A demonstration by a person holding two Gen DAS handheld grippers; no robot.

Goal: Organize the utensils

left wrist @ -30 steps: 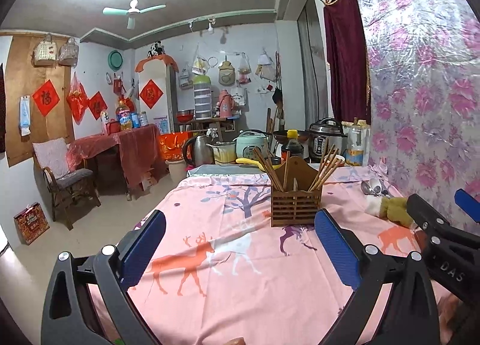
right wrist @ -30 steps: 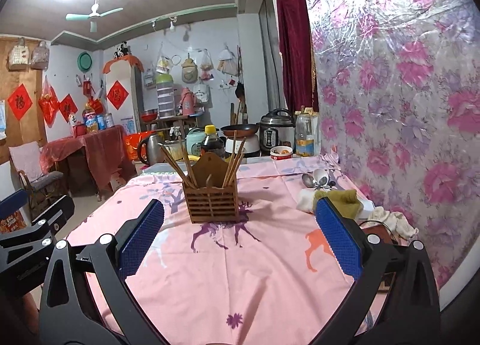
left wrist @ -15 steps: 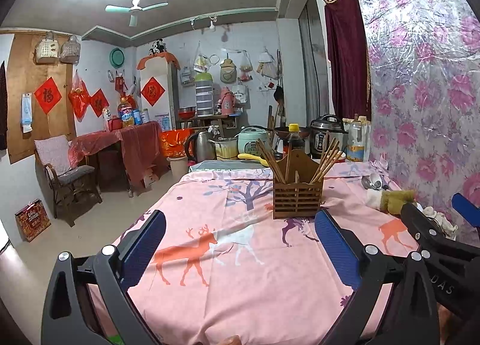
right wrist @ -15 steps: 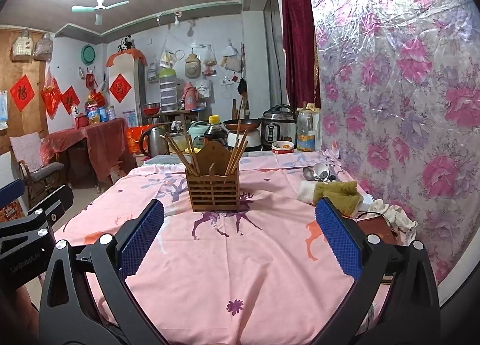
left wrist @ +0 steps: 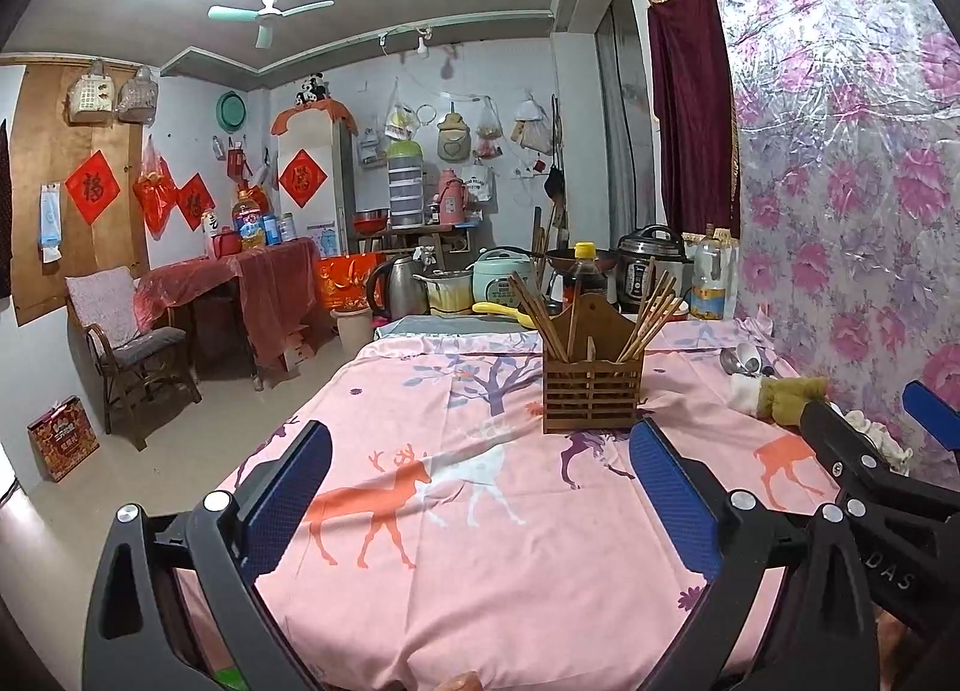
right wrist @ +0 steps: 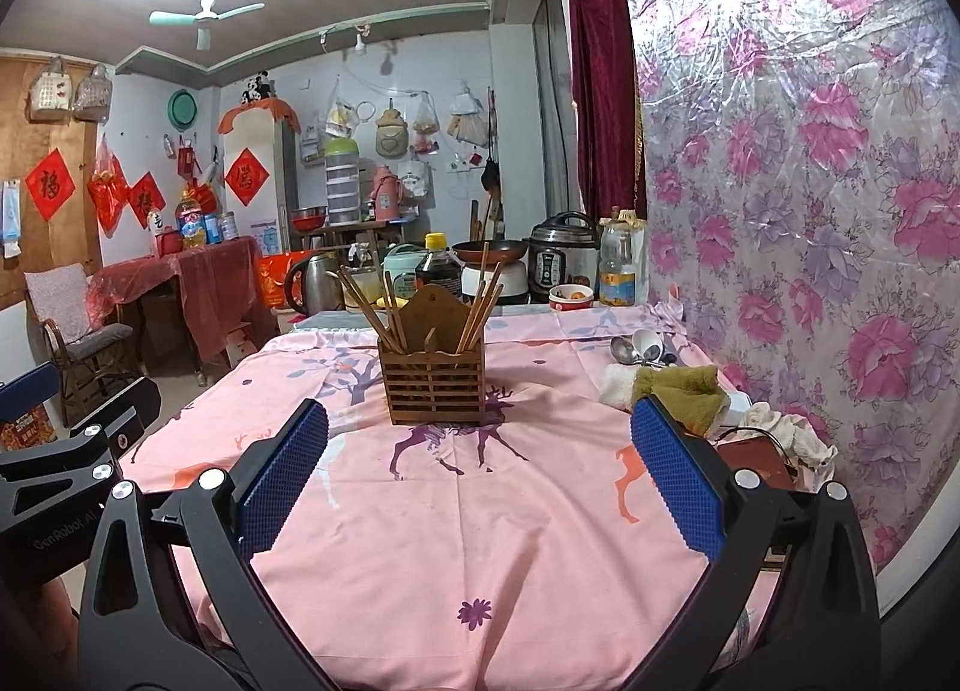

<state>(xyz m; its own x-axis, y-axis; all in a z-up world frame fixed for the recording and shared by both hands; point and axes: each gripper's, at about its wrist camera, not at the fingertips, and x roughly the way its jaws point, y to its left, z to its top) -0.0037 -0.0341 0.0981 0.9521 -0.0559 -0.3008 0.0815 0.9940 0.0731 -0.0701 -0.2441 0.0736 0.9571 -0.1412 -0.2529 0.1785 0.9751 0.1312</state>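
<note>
My left gripper [left wrist: 480,487] hangs above the near part of the desk [left wrist: 510,559], fingers [left wrist: 288,487] wide apart and holding nothing. My right gripper [right wrist: 480,469] hangs beside it at like height, fingers [right wrist: 675,475] likewise wide apart and empty. Each gripper shows at the edge of the other's view.

The desk carries a pink cloth printed with deer. A slatted wooden holder [right wrist: 431,385] stands upright near the middle of the cloth, well beyond both grippers. Chopsticks [right wrist: 373,304] stand in it in two bunches, one leaning left, one leaning right [right wrist: 480,307].

Spoons [right wrist: 639,347] lie on the cloth near the flowered wall, to the right of the holder and apart from it. Just in front of them lies a bundle of rags [right wrist: 666,385], white and olive. I cannot tell how many spoons there are.

Pots and cookers [right wrist: 561,256] stand at the far end of the desk.
</note>
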